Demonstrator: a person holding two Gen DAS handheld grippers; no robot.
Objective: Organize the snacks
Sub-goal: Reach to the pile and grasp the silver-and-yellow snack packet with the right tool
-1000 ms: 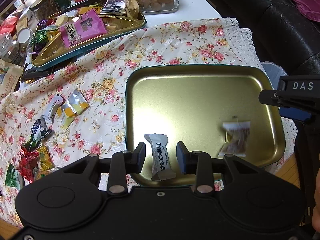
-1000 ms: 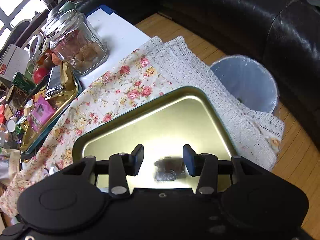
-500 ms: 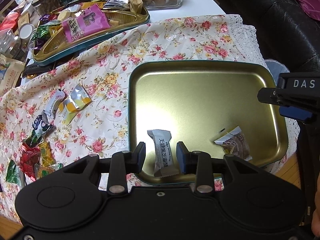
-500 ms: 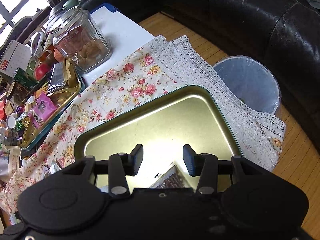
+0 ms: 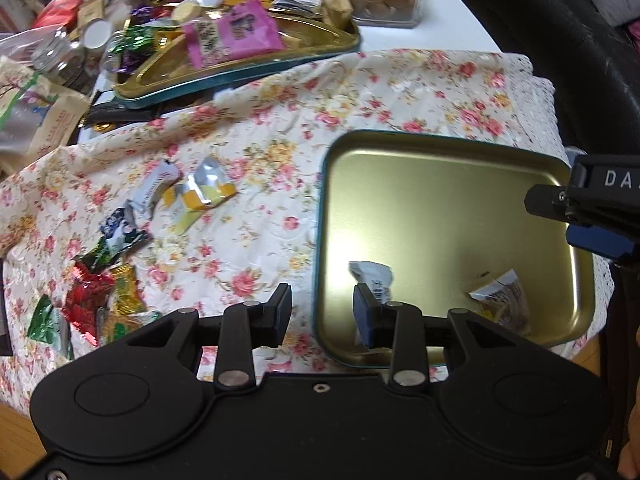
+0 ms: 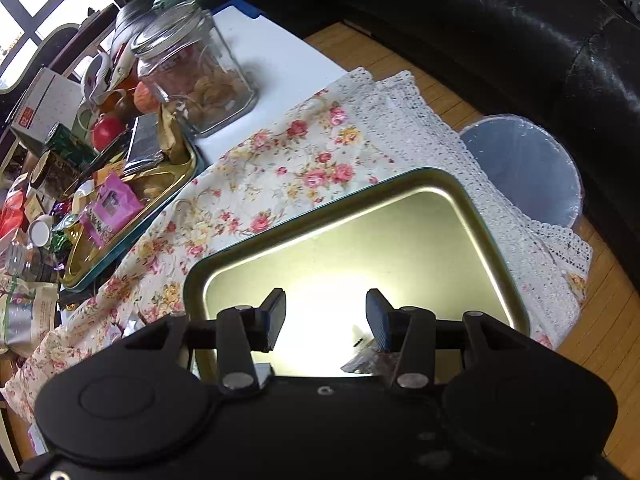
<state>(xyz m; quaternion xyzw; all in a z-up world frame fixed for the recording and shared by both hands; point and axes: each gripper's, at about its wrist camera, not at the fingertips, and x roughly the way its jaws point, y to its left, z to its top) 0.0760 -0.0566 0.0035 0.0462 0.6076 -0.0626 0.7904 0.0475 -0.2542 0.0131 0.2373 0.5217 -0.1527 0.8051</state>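
Snacks lie in two groups around the gold tray (image 5: pixel 440 168). Left gripper (image 5: pixel 322 314) hangs with its jaws apart and empty over the tray's left rim; right gripper (image 6: pixel 326 316) is likewise spread and empty above the tray floor. Inside the tray, a grey-white packet (image 5: pixel 374 274) lies near its left wall and a brown clear-wrapped sweet (image 5: pixel 506 300) near its right. Well left of the tray, loose wrapped candies (image 5: pixel 120 256) scatter over the floral cloth (image 5: pixel 260 128). Beyond the tray stands a second, filled tin (image 5: pixel 240 40).
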